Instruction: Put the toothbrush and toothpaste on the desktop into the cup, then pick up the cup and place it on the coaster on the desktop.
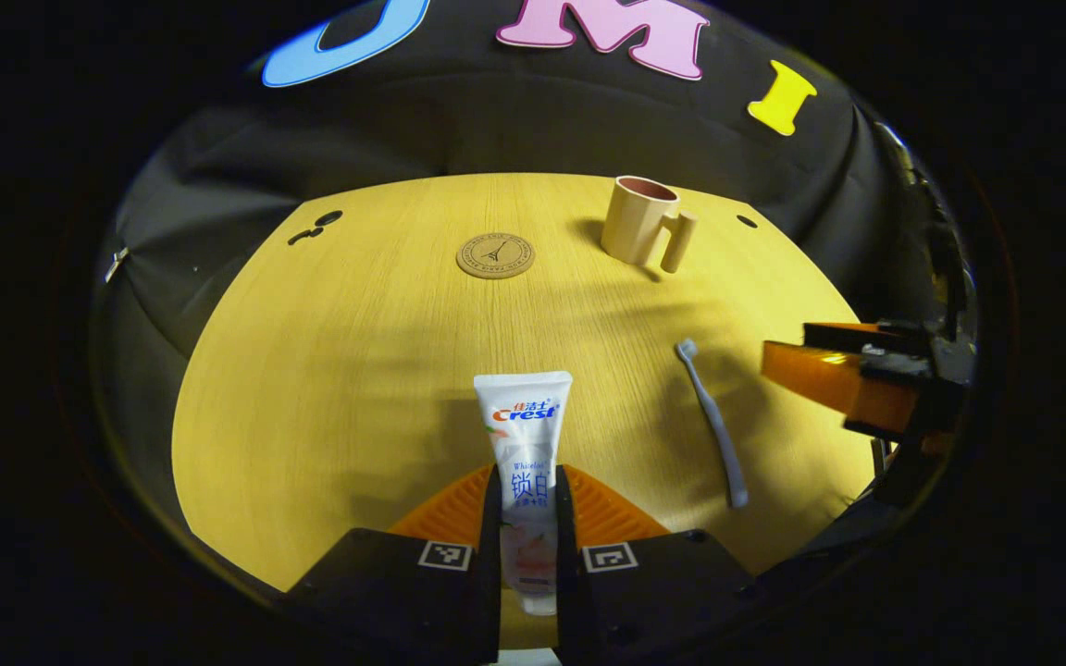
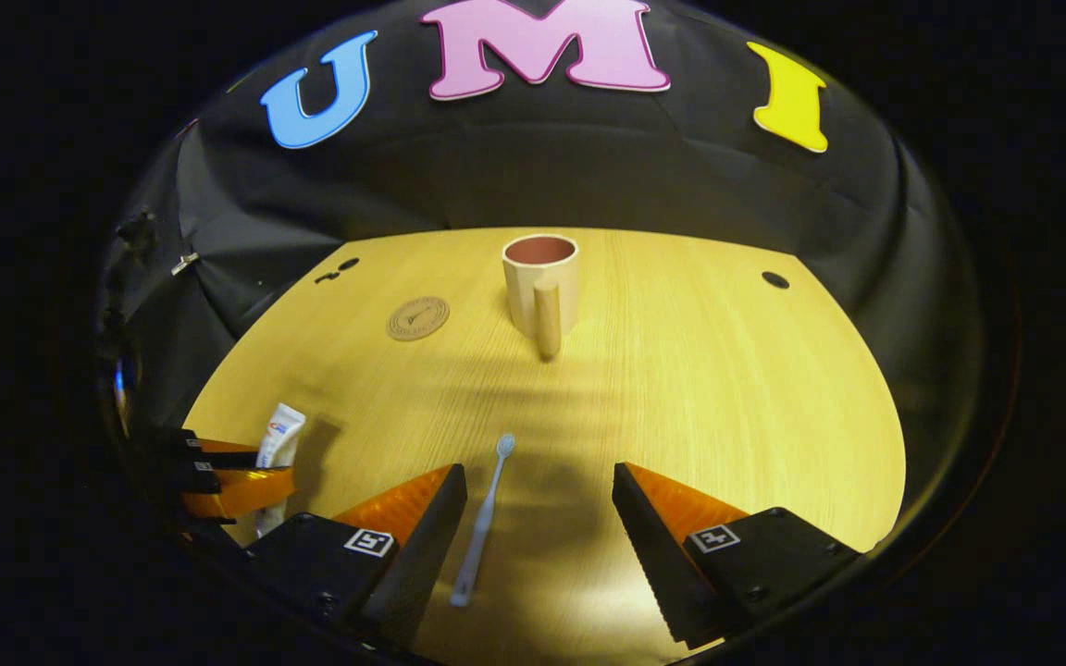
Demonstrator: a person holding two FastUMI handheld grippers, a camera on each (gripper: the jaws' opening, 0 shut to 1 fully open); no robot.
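A white toothpaste tube [image 1: 524,435] stands between the fingers of my left gripper [image 1: 528,476], which is shut on its lower half; its flat end points toward the far side of the table. In the right gripper view the same tube [image 2: 279,439] sits in the left gripper [image 2: 228,467] at the near left. A pale toothbrush [image 2: 482,523] lies on the wood between the fingers of my open right gripper [image 2: 539,481], closer to its left finger. The beige cup [image 2: 540,282] stands upright at the far side with its handle facing me. To the cup's left lies the round coaster [image 2: 418,318].
The wooden tabletop [image 1: 357,370] ends in a curved near edge, with black cloth behind it. Small dark holes sit near the far corners [image 2: 774,279] [image 1: 316,227]. From the left gripper view, the right gripper [image 1: 843,370] hovers at the right, beside the toothbrush [image 1: 713,424].
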